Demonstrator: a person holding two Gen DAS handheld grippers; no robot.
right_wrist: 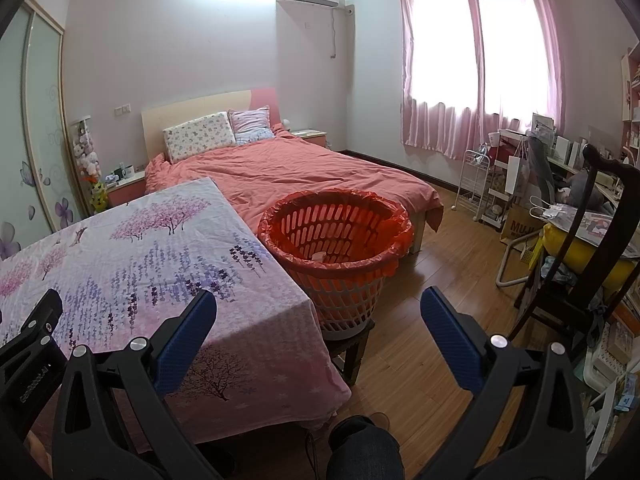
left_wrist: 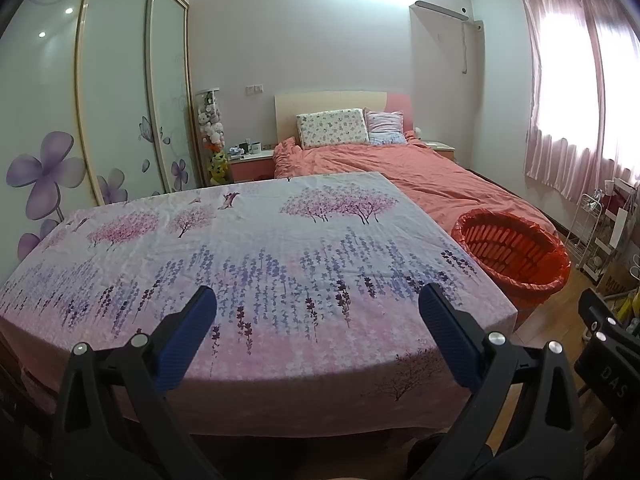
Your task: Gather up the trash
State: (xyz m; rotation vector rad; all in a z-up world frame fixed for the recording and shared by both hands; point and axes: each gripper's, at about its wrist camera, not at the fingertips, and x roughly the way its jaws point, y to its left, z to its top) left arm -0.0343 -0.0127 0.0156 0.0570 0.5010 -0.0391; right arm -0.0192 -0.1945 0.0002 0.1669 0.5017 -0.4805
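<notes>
The table [left_wrist: 248,264] under its flowered cloth fills the left wrist view, and no trash shows on it. The basket [right_wrist: 336,248], lined with a red bag, stands just beside the table's right edge at about 12 o'clock in the right wrist view; one small pale item lies at its bottom, too small to identify. Such trash is probably light and soft, so pinch it across the middle. The left gripper [left_wrist: 318,320] and the right gripper [right_wrist: 318,320] are both spread wide and hold nothing. The floor under the table is hidden.
</notes>
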